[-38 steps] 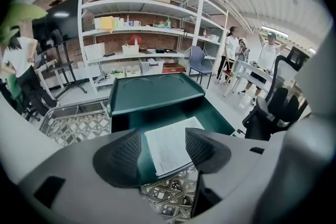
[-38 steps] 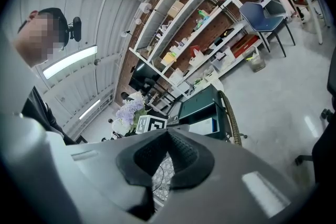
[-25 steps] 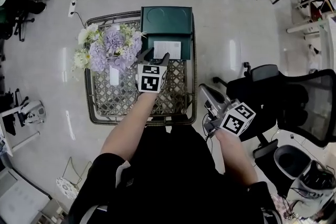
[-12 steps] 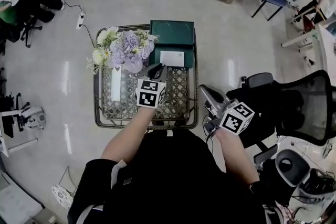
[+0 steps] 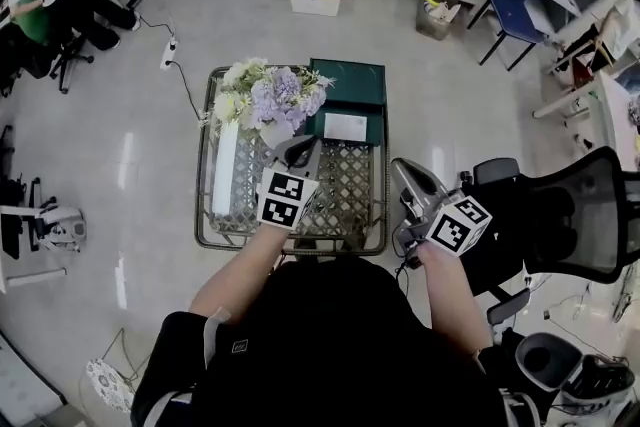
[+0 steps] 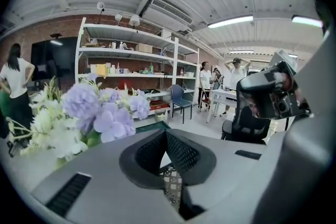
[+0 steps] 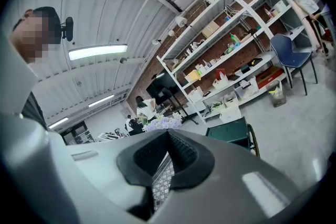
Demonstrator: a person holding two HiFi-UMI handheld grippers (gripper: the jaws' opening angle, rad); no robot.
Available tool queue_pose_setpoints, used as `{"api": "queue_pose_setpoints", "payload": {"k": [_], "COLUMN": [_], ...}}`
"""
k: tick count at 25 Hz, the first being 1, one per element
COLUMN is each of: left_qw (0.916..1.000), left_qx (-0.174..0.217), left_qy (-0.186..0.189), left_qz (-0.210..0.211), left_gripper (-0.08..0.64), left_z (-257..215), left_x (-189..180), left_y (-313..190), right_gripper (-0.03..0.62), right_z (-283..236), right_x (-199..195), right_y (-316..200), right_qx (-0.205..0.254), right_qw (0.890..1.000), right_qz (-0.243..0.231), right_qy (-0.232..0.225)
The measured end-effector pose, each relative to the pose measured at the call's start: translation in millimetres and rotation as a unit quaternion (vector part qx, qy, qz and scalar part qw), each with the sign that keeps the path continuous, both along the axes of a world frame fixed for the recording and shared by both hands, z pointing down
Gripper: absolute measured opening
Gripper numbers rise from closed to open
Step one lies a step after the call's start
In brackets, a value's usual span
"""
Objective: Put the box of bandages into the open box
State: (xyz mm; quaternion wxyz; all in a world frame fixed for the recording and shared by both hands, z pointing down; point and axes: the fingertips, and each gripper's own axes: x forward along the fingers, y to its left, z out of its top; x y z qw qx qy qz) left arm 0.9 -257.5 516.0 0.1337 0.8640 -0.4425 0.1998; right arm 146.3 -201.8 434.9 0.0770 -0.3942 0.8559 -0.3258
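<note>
Bandage box [image 5: 345,127] lies at the far right corner of the wicker table [image 5: 345,205], inside the green open box [image 5: 347,85]. Over the table's middle we hold the left gripper [image 5: 303,147], its jaws just closed on nothing. Beside the table's right edge is our right gripper [image 5: 403,171], jaws together, empty.

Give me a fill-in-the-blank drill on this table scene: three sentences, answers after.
1. The box of bandages lies inside the open box, whose colour is ____.
2. The flowers stand in a ____ vase on the table.
3. The right gripper has nothing between its jaws, which are ____ (open or shut).
Missing words: green; white; shut.
</note>
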Motion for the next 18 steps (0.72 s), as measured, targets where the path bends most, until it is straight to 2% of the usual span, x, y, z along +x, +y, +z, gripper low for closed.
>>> {"api": "queue_pose_setpoints", "payload": {"k": [9,12,14,18], "left_qw": [0.999,0.9985,0.9982,0.9972], "left_qx": [0.028,0.048,0.057,0.058], "left_qy": [0.034,0.026,0.018,0.033], "left_qz": [0.002,0.003,-0.005,-0.036], "left_gripper": [0.006,0.006,0.006,0.006], "left_z": [-52.1,-66.6,-71.2,-81.3], "left_x": [-55.6,-74.3,-89.8,-120.2], "left_y": [22.0,27.5,28.0,27.8], "right_gripper": [0.011,0.011,0.011,0.011], "right_z": [-30.1,-39.1,-41.9,-54.4], "right_x": [-28.5,-31.1,-31.1,-28.5], "right_y": [4.2,5.6,6.5,8.1], "right_qx": [0.046,0.056,0.063,0.083], "right_qw": [0.998,0.997,0.996,0.993], "right_qz": [0.018,0.027,0.032,0.039], "right_qy": [0.03,0.037,0.05,0.071]}}
